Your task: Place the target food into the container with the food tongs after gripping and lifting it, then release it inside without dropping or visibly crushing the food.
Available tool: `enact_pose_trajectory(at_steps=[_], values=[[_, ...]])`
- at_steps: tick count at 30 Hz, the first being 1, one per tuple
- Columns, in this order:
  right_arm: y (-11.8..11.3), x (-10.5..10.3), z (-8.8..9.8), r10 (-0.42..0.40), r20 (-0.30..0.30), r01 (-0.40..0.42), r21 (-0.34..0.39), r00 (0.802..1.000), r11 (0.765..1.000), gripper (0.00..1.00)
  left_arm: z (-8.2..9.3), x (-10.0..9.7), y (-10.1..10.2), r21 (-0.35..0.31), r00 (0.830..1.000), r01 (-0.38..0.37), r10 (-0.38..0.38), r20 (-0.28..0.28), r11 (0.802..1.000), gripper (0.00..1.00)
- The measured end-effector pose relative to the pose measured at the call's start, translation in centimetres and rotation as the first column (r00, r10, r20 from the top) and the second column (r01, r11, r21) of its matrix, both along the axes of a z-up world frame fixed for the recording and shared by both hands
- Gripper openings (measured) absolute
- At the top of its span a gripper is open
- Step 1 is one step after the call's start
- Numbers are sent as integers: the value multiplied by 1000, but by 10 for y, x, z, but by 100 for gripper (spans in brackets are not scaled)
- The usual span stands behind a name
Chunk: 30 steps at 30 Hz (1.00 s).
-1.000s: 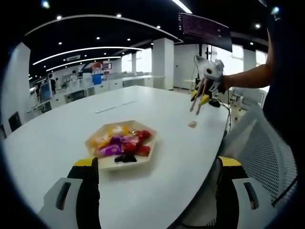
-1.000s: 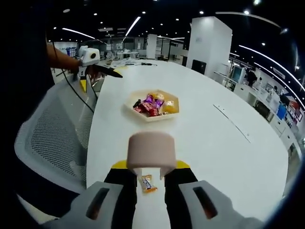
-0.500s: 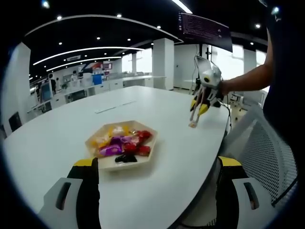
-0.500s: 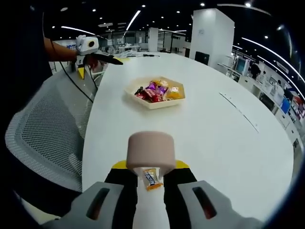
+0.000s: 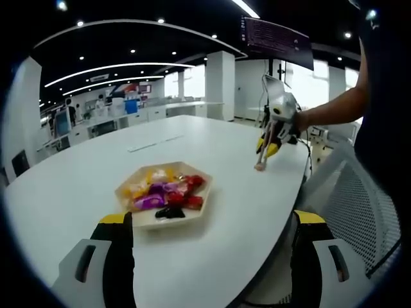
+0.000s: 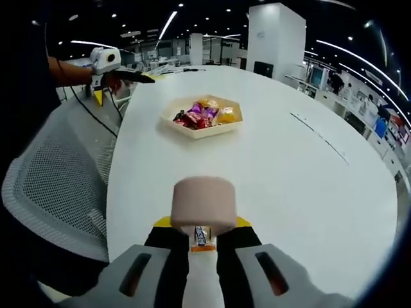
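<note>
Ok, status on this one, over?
Right gripper tongs down over wrapped candy on table. Left gripper open, idle. Tray ahead, path clear.

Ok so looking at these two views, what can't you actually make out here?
- Right gripper view: the tongs cover the top of the candy, so whether they have closed on it is hidden.
- Left gripper view: the right gripper is too small to show the tong tips or the candy clearly.
- Both views: the wrappers in the tray are too small to read.
</note>
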State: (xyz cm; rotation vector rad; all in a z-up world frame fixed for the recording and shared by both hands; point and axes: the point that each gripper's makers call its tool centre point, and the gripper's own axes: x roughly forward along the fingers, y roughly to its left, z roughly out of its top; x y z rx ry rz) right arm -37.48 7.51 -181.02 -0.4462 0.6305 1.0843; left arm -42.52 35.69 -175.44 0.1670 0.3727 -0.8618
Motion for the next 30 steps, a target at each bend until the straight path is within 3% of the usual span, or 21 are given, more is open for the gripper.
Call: enact_pose_trajectory(at_steps=[3, 7, 17, 30], values=[[0, 3, 1, -21, 3, 21, -19, 1000, 1000, 13, 1, 0, 0, 2, 1000, 0, 0, 0, 1000, 99], [-1, 5, 7, -56, -33, 56, 12, 998, 998, 13, 0, 0, 0, 2, 1000, 0, 0, 1, 1000, 99], [-6, 19, 33, -131, -31, 132, 52, 991, 990, 13, 2, -1, -1, -7, 1000, 2, -2, -1, 1000, 99], [-8, 33, 78, -146, 48, 143, 50, 988, 988, 14, 4, -1, -1, -22, 1000, 4, -4, 2, 1000, 99]])
